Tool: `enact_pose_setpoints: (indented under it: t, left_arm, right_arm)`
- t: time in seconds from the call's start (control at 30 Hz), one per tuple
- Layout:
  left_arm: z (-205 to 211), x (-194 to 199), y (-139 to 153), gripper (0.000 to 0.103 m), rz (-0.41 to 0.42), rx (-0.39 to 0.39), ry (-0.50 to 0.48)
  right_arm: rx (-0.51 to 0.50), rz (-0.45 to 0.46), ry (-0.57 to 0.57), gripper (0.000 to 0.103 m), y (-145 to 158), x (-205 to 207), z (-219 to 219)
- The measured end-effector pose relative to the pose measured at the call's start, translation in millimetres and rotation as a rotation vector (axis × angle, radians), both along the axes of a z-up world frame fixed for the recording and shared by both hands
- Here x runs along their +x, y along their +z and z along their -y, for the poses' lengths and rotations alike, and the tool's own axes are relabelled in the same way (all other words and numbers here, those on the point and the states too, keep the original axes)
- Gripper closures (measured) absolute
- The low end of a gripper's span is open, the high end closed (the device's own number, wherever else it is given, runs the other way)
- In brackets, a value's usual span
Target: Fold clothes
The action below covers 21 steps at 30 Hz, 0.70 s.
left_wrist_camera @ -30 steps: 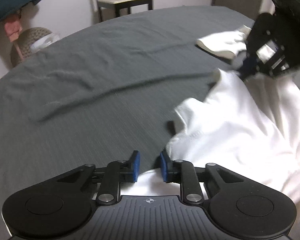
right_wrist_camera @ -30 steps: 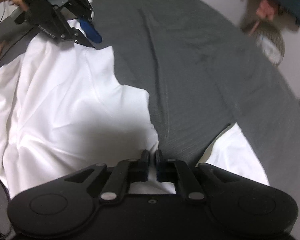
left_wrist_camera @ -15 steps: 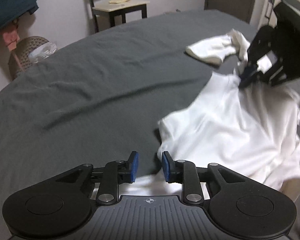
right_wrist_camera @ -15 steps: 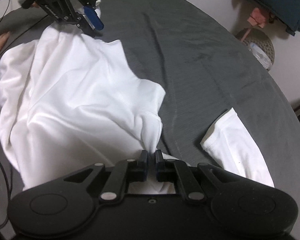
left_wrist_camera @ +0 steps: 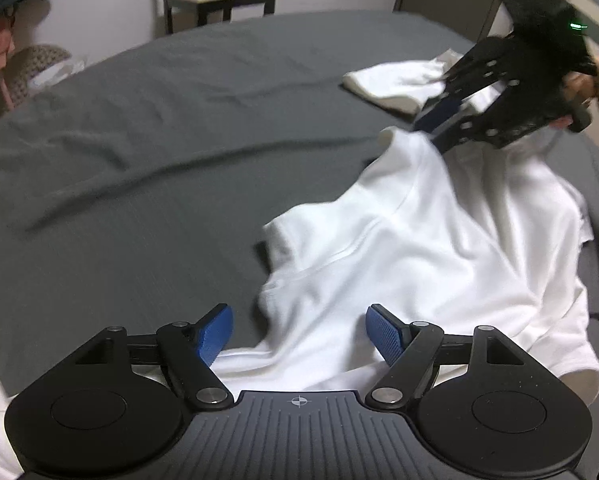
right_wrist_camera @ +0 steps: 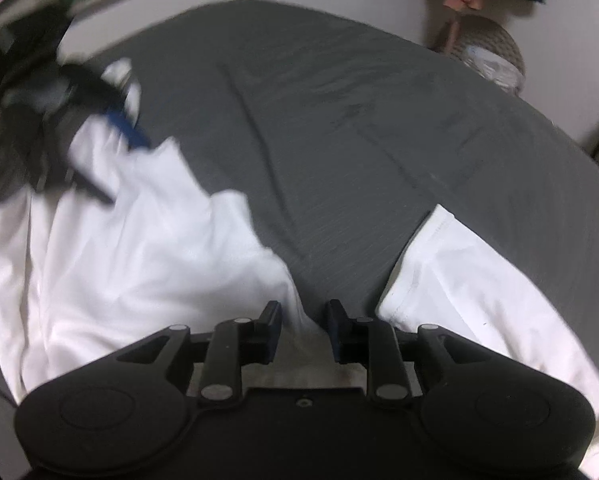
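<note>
1. Our left gripper [left_wrist_camera: 299,330] was opening, its pads off the white T-shirt [left_wrist_camera: 439,248].
2. Our right gripper [right_wrist_camera: 303,326] was opening over the shirt's edge.
3. The T-shirt lay rumpled on the grey bed [left_wrist_camera: 159,128].

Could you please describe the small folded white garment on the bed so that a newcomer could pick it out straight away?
Start from the dark grey bedsheet that fills the left wrist view. Towards its far right side, beyond the large rumpled white T-shirt, lies the small folded white garment. Unlike the spread, creased shirt, it is a compact, neat bundle lying apart on bare sheet.
</note>
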State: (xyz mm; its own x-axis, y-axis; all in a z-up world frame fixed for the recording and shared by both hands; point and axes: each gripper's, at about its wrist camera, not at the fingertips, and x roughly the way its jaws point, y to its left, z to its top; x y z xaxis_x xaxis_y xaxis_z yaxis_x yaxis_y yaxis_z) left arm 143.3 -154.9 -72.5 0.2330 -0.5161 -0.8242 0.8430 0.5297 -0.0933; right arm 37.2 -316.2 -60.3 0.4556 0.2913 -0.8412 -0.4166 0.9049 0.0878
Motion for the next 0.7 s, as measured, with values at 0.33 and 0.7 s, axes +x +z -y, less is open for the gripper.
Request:
enact_pose_setpoints:
  t: [0.33, 0.7]
  left_arm:
    - [-8.2, -54.4, 21.6, 0.027, 0.195, -0.046, -0.092]
    - [-20.9, -36.5, 38.5, 0.027, 0.233, 0.038, 0.006]
  right_arm:
    - [0.07, 0.1, 0.16, 0.097, 28.4, -63.2, -22.2]
    - [-0.072, 0.226, 0.2, 0.056, 44.2, -129.3, -48.0]
